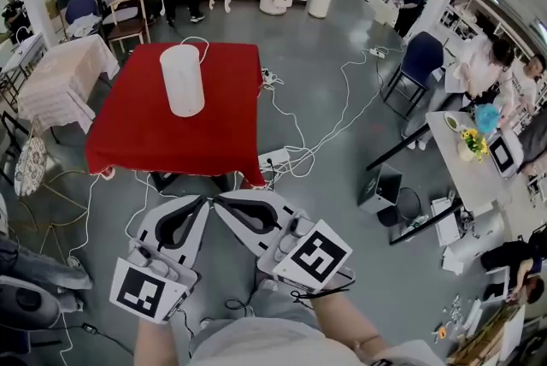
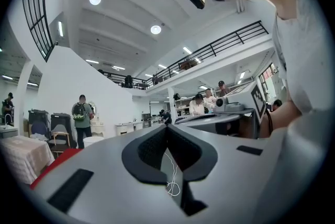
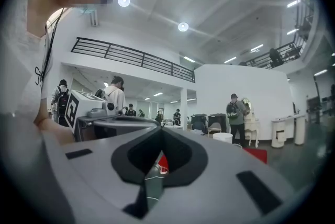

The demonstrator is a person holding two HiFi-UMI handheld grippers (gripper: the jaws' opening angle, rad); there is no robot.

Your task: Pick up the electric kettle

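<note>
1. Left gripper point(image 1: 202, 202): your left gripper view shows its jaws brought together at the tips, with nothing between them. You hold it level, over the grey floor point(image 1: 342, 150), short of the near edge of the table.
2. Right gripper point(image 1: 220, 201): your right gripper view shows the same condition, with the jaws closed and nothing held. In the head view its tip lies close beside the left gripper's tip, and the two bodies splay back toward you in a V.
3. Markings: the only legible marks are the black-and-white square patterns on the left marker cube point(image 1: 145, 292) and the right marker cube point(image 1: 318, 257). Any print on the kettle is too small to make out.
4. Electric kettle point(image 1: 182, 80): a plain white cylinder, standing upright on the red table point(image 1: 137, 138), in the far half of the cloth.
5. Kettle relative to your grippers: it stands ahead of both tips and well apart from them. In the head view it is slightly left of the point where the tips meet. Neither gripper touches it or the table.
6. White cable point(image 1: 195, 40): it loops on the cloth just behind the kettle.
7. Floor cables point(image 1: 299, 133): white leads trail across the floor right of the table.
</note>
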